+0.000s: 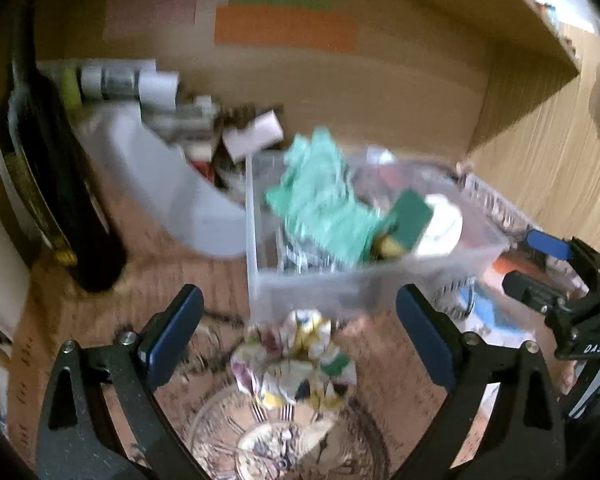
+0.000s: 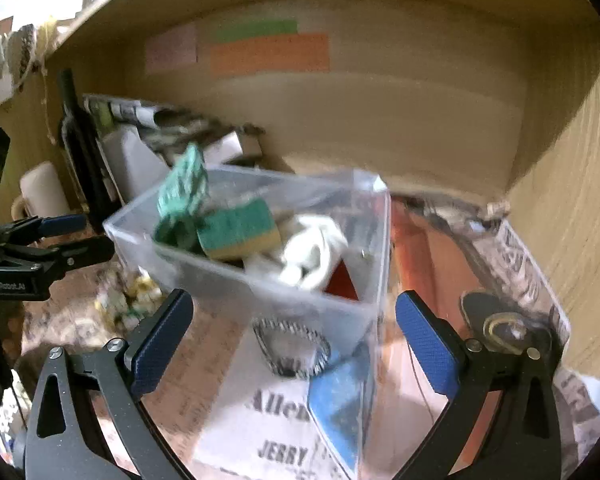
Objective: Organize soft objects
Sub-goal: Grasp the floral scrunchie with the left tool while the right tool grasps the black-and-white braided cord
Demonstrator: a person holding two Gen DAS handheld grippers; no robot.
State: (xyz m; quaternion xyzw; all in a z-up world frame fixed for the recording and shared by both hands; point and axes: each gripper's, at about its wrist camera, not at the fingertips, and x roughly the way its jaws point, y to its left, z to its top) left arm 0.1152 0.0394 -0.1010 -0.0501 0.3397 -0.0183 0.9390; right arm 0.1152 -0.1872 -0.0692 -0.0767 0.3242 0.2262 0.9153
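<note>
A clear plastic bin (image 1: 340, 284) (image 2: 300, 308) stands on the shelf. It holds a crumpled green cloth (image 1: 320, 200) (image 2: 184, 184), a green-and-yellow sponge (image 1: 408, 220) (image 2: 240, 232) and a white cloth (image 1: 440, 224) (image 2: 312, 252). A crumpled patterned cloth (image 1: 296, 360) (image 2: 128, 300) lies on the table just in front of the bin. My left gripper (image 1: 298, 296) is open above it, its pads well apart from it. My right gripper (image 2: 294, 300) is open before the bin's near corner, gripping nothing. Each gripper also shows at the edge of the other's view.
A dark bottle (image 1: 60, 168) and a white plastic container (image 1: 160, 172) stand to the left. Below the left gripper sits a glass bowl (image 1: 284, 436). A wire basket (image 1: 492, 204) is right of the bin. Printed paper (image 2: 260, 420) and a blue object (image 2: 340, 400) lie under the right gripper.
</note>
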